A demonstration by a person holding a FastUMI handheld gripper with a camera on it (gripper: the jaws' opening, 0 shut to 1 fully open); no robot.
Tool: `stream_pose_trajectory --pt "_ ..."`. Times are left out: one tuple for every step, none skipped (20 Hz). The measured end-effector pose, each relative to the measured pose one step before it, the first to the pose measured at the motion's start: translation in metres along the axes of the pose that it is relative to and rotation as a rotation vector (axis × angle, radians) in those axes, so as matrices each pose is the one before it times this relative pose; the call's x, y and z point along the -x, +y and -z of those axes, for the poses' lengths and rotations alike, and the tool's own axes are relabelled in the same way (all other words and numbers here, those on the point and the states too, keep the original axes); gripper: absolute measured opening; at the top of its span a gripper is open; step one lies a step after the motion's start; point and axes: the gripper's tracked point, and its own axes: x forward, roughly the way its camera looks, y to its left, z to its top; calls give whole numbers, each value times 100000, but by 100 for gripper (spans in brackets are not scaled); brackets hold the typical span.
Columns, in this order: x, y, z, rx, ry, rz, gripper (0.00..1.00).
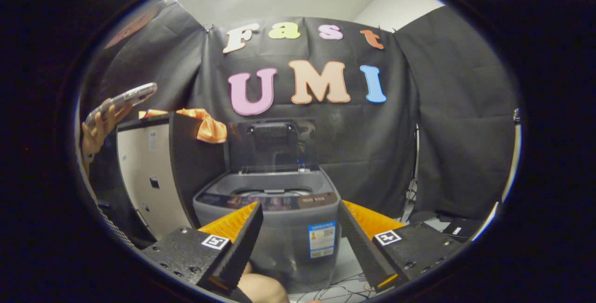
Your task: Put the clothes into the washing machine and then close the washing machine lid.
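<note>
A small grey top-loading washing machine (279,219) stands just beyond my fingers, its dark lid (272,144) raised upright at the back, the tub opening showing beneath it. An orange garment (207,124) lies draped over the top corner of the tall cabinet (153,172) to the left of the washer. My gripper (298,210) is open, its two fingers spread either side of the washer's front, with nothing between them.
A person's hand (95,131) holds a phone (125,98) above the cabinet at the left. Another part of a hand (260,289) shows low between the fingers. Cables (335,289) lie on the floor by the washer's base. Dark gear (447,228) sits at the right.
</note>
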Motion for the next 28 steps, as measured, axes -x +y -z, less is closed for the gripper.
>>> stream_pose_trajectory --pt "-672 712 -1321 2131 -345 409 98" --pt "-676 926 -1473 2795 -1208 -323 98" --pt "-845 1175 -1712 2738 -1466 -1040 98" --pt "-844 1320 -1596 1993 -1321 -1854 98" --pt "-1011 1494 -1620 855 -665 -2576 98" --pt "-930 1508 -1199 492 -78 -2402 98" --pt "-1020 1301 -1299 0 -192 -2000 98" --pt "-994 1361 -1273 -368 -711 -2081 98" --pt "-1026 1477 -1432 -865 -1039 -2573 98" --pt "-1192 1542 -1216 -1580 -692 -2900 98" --pt "-1243 1489 -1181 -1623 -292 -2799 97" --pt "-1032 1347 -1061 -1374 -227 -2120 97" --pt "-1181 1225 -1345 -928 -450 -1860 97" --pt "-1129 1043 -1332 -772 -409 -1768 97" --pt "-1287 1074 -1256 -735 -607 -1782 97" --pt "-1355 1230 -1005 -755 -139 -1421 97" --pt "-1440 1119 -826 -136 918 -1182 97" --pt "-1313 1174 -785 170 1350 -1832 97" --pt "-1550 1448 -802 548 405 -3456 97" --pt "-1599 1537 -617 776 769 -3193 97" --pt "-1588 1190 -382 747 1286 -2290 97" --pt "-1128 1292 222 741 2153 -2157 97" --pt "-1381 1109 378 506 3101 -1754 97" --pt "-1437 857 599 766 3257 -1689 97" --pt "-1239 550 593 719 3298 -1815 97" --pt "-1330 625 445 351 3596 -1895 97" --pt "-1142 653 715 -200 3596 -1698 97" --pt "-981 554 984 -843 3786 -1421 97"
